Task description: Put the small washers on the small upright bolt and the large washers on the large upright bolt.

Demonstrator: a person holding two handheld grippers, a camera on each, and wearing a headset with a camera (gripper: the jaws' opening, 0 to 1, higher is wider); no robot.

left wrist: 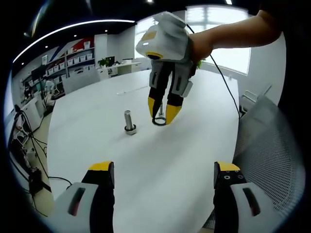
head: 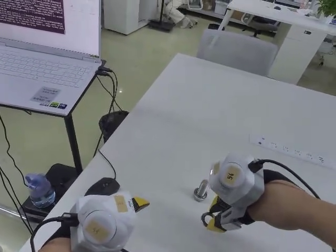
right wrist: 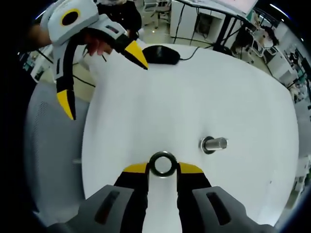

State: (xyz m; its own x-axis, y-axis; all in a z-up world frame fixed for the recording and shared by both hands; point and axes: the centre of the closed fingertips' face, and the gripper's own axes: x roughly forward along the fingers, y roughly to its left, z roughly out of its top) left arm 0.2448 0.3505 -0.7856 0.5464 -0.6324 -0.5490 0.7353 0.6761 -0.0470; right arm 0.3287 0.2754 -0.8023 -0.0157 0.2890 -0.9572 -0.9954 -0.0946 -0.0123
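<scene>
A metal bolt (head: 201,191) stands upright on the white table (head: 210,115). My right gripper (head: 210,220) hangs just to its right, shut on a dark ring washer (right wrist: 163,164) held flat between the yellow fingertips. In the right gripper view the bolt (right wrist: 213,144) lies a little right of and beyond the washer. The left gripper view shows the right gripper (left wrist: 163,115) pointing down with the washer (left wrist: 159,120) at its tips, to the right of the bolt (left wrist: 129,121). My left gripper (left wrist: 164,167) is open and holds nothing; it sits at the table's near left edge (head: 137,203).
A black mouse (head: 105,186) with its cable lies at the table's left edge. A white power strip (head: 294,149) rests at the far right. A laptop (head: 42,68) sits on a stand to the left, and a grey chair (head: 236,50) stands beyond the table.
</scene>
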